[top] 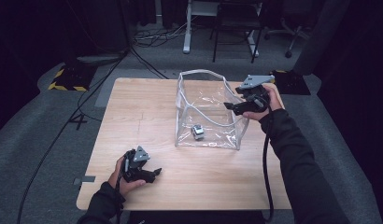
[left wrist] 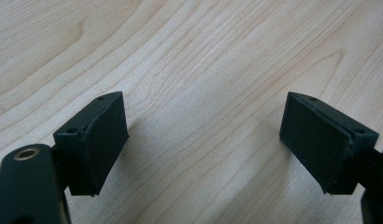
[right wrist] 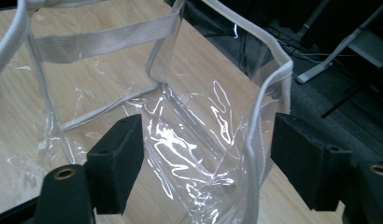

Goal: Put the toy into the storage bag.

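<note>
Centrally, clear white-trimmed bag (top: 209, 109) upright, its rim between the gaping right hand-held gripper (right wrist: 206, 158); left hand-held gripper (left wrist: 203, 140) likewise gaping.

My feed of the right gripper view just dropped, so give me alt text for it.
The right tongs stand open around the white-trimmed rim of a clear plastic bag on the wooden table, one jaw inside the bag, one outside. A grey strap crosses the bag's far side.
</note>
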Available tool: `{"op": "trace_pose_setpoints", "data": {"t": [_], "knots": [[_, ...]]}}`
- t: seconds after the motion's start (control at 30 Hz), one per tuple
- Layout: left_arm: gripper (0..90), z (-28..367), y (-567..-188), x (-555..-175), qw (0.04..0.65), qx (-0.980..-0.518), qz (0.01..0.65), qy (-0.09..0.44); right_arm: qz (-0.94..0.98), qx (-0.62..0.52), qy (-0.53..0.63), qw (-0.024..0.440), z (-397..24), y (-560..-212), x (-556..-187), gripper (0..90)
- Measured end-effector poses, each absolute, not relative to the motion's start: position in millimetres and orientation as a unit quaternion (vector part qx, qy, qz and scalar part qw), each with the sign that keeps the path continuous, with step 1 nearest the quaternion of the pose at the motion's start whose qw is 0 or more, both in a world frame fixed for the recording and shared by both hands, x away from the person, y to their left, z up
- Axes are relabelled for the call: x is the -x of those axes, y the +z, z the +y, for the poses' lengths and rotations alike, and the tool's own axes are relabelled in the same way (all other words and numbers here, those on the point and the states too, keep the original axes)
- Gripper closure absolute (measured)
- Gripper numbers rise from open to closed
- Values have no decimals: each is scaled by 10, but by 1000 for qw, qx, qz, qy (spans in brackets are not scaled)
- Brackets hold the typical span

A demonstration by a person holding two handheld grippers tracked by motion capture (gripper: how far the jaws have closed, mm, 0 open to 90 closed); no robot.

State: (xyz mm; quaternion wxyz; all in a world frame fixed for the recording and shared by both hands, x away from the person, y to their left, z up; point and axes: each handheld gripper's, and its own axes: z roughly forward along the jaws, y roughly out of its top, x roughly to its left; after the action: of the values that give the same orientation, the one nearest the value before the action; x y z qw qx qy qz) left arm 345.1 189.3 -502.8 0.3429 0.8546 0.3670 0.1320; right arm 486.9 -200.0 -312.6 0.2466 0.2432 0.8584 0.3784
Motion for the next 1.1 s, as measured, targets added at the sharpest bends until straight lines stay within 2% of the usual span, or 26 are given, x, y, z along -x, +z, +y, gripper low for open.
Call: {"op": "trace_pose_setpoints", "data": {"t": [0.37,0.63,1.1], "knots": [[155,1893,-5028,-3451,343,-854,367,132,841,-263,391,265,-2047,-3117,-4882,212],[155,1893,-5028,-3451,343,-855,367,132,826,-274,404,281,-2113,-3075,-4866,226],[155,1893,-5028,-3451,343,-854,367,132,815,-297,412,280,-2270,-3059,-4869,225]]}}
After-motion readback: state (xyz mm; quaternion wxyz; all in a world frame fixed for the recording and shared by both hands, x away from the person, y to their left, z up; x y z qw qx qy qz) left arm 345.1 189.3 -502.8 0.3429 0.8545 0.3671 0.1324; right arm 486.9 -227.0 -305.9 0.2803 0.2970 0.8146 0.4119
